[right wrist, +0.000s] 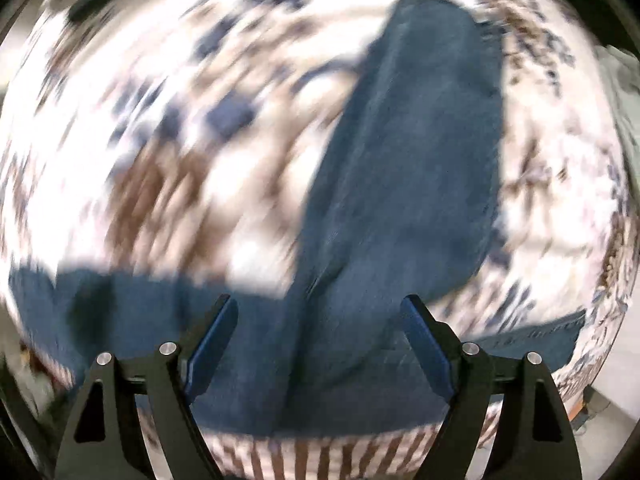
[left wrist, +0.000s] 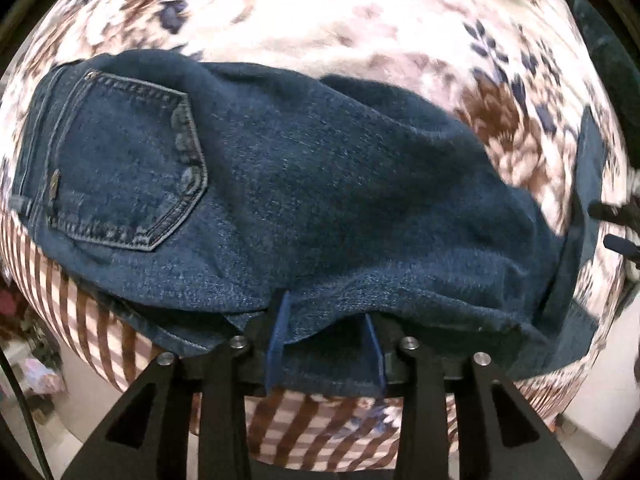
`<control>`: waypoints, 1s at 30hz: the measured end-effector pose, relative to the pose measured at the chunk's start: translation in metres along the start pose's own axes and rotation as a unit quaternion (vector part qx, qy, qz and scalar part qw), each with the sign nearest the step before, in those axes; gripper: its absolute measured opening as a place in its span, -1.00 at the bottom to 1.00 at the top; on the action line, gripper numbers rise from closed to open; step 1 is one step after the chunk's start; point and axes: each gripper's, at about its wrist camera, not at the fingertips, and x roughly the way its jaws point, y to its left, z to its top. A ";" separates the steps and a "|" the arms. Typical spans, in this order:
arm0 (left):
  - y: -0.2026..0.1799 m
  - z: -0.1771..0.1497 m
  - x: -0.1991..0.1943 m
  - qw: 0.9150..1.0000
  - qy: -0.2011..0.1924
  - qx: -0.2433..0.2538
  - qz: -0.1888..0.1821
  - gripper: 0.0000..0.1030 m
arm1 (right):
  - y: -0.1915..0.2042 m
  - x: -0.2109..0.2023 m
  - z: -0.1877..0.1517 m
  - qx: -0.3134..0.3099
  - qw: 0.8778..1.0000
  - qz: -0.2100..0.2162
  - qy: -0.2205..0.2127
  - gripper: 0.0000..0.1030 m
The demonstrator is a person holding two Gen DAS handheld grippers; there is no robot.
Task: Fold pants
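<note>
In my left wrist view the jeans (left wrist: 320, 200) fill the middle of the frame on a floral bedspread (left wrist: 360, 12), back pocket (left wrist: 120, 160) at left. My left gripper (left wrist: 326, 336), bottom centre, is pinched on the jeans' near edge. In the blurred right wrist view my right gripper (right wrist: 320, 320) stands spread wide over the denim, one leg (right wrist: 420, 140) running to the upper right.

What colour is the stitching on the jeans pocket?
Light, pale thread on the dark blue jeans pocket, clearest in the left wrist view.
</note>
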 end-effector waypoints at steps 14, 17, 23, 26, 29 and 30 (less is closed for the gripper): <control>-0.009 -0.044 -0.008 0.998 -0.028 -0.006 0.054 0.59 | -0.021 0.030 0.120 0.081 0.995 -0.034 -0.043 -0.76; 0.000 -0.052 -0.007 0.998 -0.027 -0.007 0.050 0.59 | -0.057 -0.001 0.093 0.125 0.989 -0.012 -0.083 -0.79; 0.002 -0.062 -0.025 0.996 -0.080 0.023 0.039 0.59 | -0.157 -0.046 0.009 0.269 0.955 0.029 -0.118 -0.80; 0.002 -0.073 -0.036 0.991 -0.113 0.050 0.054 0.59 | -0.199 -0.030 -0.059 0.335 0.934 0.027 -0.119 -0.80; 0.007 -0.076 -0.037 0.991 -0.110 0.064 0.038 0.62 | -0.218 0.005 -0.118 0.389 0.916 0.040 -0.094 -0.80; 0.011 -0.072 -0.038 0.991 -0.109 0.063 0.039 0.62 | -0.218 0.017 -0.130 0.396 0.913 0.036 -0.091 -0.79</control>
